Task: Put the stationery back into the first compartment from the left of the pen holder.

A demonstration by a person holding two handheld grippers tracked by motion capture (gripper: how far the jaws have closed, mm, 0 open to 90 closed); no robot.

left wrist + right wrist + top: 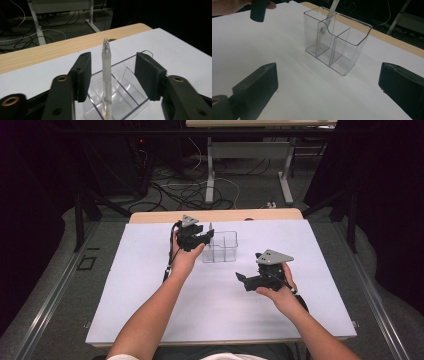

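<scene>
Pen [106, 75] standing upright in end compartment of clear organizer [130, 92] on worktop [150, 285]. Left claw [112, 75] straddling pen, jaws apart, pads not touching it. Right claw [329, 92] gaping wide, hovering near organizer, holding nothing.

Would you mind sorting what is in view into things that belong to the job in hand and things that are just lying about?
Part of the job:
- pen, standing in the clear organiser, between the left gripper's open jaws, untouched
- right gripper, open, apart from the organiser

Just lying about:
- cables on the floor beyond the table
- second table's legs
</scene>
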